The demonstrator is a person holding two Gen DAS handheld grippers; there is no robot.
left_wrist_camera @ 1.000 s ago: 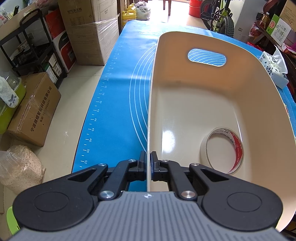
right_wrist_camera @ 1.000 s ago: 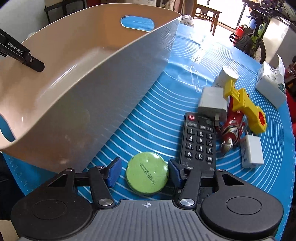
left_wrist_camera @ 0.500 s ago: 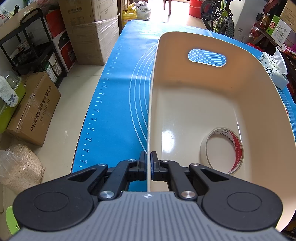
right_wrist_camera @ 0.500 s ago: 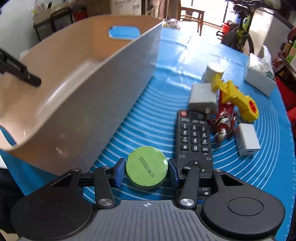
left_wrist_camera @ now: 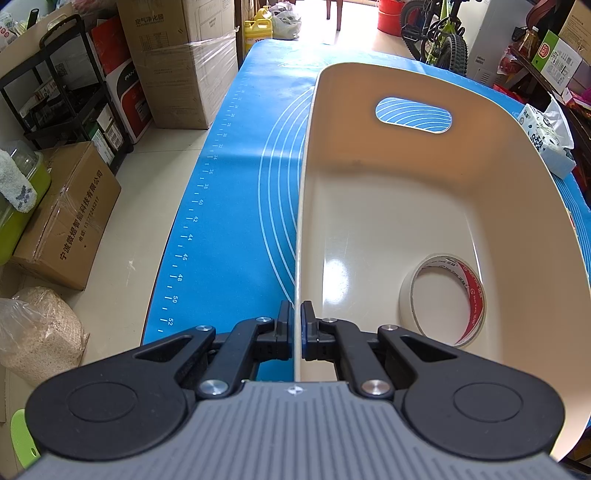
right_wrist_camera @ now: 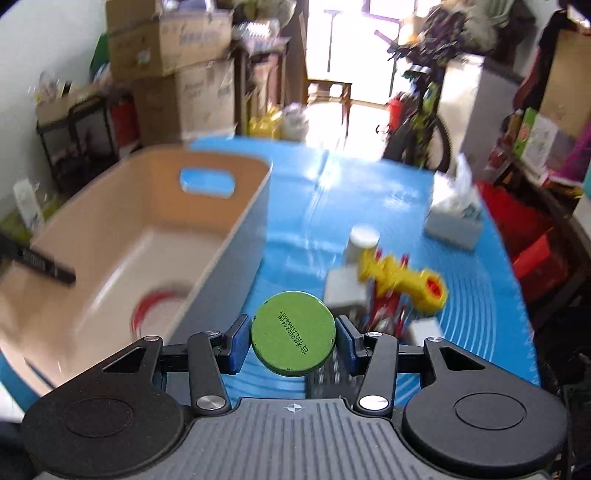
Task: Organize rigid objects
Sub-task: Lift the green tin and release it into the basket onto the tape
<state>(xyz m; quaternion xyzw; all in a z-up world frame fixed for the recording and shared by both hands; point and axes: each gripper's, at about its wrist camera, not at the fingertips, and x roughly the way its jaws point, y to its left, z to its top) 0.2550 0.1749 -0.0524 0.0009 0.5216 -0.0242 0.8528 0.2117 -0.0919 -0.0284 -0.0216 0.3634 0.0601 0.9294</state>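
Observation:
My left gripper [left_wrist_camera: 295, 325] is shut on the near-left rim of the beige basket [left_wrist_camera: 424, 206], which stands on the blue mat. A roll of tape [left_wrist_camera: 445, 299] lies inside the basket. My right gripper [right_wrist_camera: 293, 338] is shut on a round green tin [right_wrist_camera: 293, 338] and holds it in the air above the mat, just right of the basket [right_wrist_camera: 236, 236]. On the mat beyond lie a yellow toy [right_wrist_camera: 402, 280], a white charger [right_wrist_camera: 343, 291], a white cylinder [right_wrist_camera: 360, 243] and a small white box [right_wrist_camera: 424, 328]. The right wrist view is blurred.
A tissue pack [right_wrist_camera: 454, 218] sits at the mat's far right, also in the left wrist view [left_wrist_camera: 546, 136]. Cardboard boxes [left_wrist_camera: 66, 214], a black rack [left_wrist_camera: 70, 92] and a bicycle [left_wrist_camera: 439, 33] stand around the table. The mat's left edge [left_wrist_camera: 177, 258] runs beside the basket.
My right gripper has closed on the green tin and lifted it off the mat, tilting up so more of the room shows. The left gripper and basket have not moved.

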